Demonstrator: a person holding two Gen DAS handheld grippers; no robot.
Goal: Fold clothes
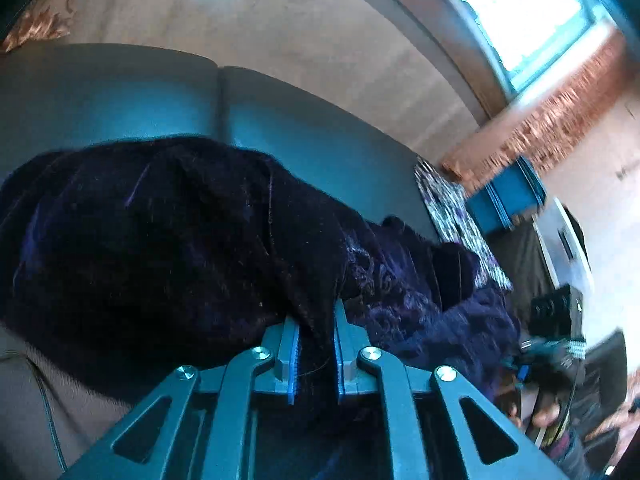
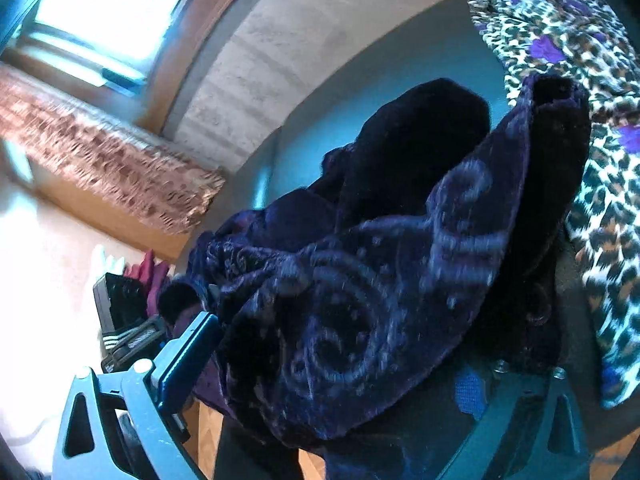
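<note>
While the left gripper [image 1: 316, 344] pinches its hem, the velvet garment [image 1: 160, 248] stretches toward the wide-open right gripper [image 2: 332, 364].

The velvet garment [image 2: 360, 280] is heaped on the sofa [image 1: 320, 148], with a printed cloth [image 2: 600, 200] spread just right of it.

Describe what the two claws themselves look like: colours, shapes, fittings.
Both are alike. The left claw has a teal-grey frame of flat linkage bars with triangular cutouts, joined by round silver bolts. Its two fingers are straight and narrow, lined with ribbed blue pads. The right claw shows the same frame and bolts, with one blue-edged finger visible. No sleeves show.
</note>
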